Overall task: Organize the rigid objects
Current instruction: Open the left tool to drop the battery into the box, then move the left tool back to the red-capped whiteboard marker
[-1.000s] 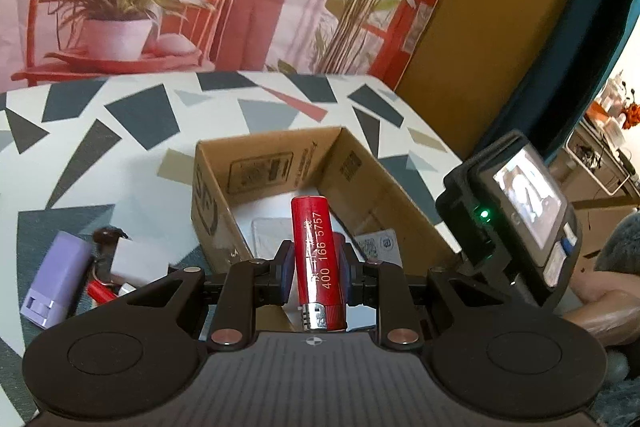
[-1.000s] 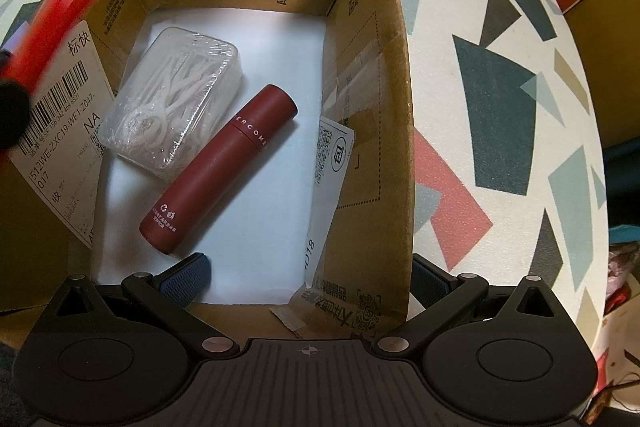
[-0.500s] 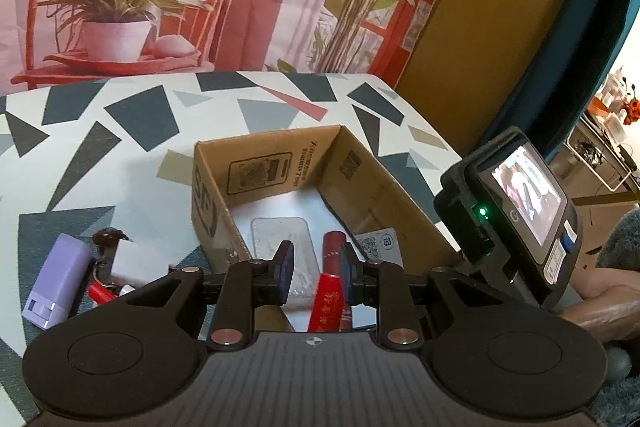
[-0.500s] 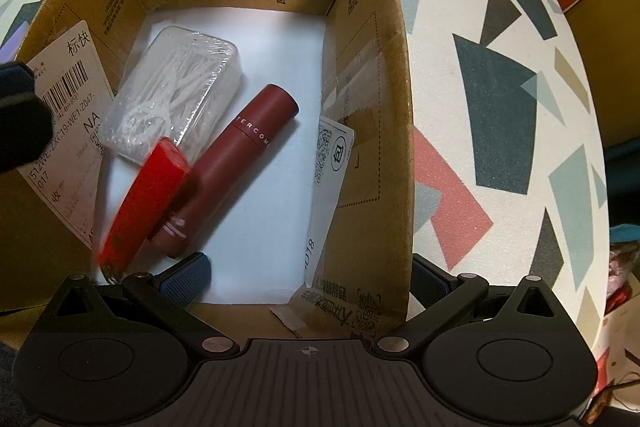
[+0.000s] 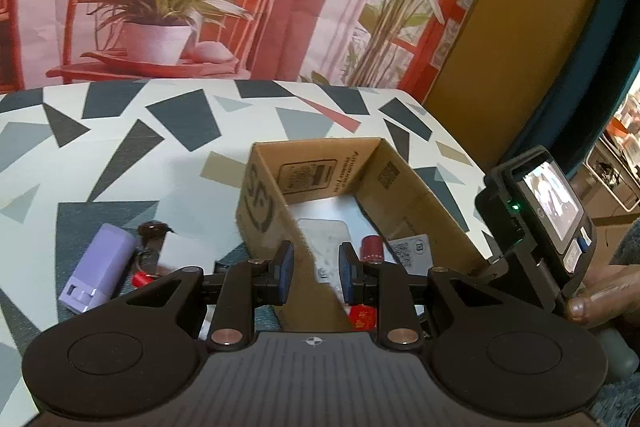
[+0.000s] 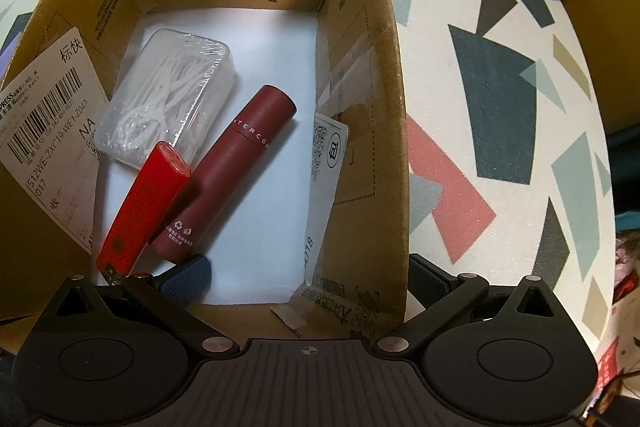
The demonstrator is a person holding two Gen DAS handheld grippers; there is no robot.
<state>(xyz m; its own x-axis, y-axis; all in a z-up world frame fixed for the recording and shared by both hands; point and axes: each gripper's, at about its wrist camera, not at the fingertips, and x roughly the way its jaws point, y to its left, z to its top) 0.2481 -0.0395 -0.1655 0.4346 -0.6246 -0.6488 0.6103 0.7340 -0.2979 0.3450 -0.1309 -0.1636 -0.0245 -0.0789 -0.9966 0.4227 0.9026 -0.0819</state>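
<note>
Hovering empty, left jaws point(image 5: 313, 273) slightly parted astride box point(image 5: 264, 205) wall; right jaws point(image 6: 308, 277) wide, straddling side wall to steady it.

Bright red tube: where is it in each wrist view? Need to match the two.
Left wrist view: only the lower end of the bright red tube shows, low centre, behind the left claw's right finger.
Right wrist view: bright red tube lies lower left inside the box, beside the dark red tube.
Shared landmark: cardboard box.
</note>
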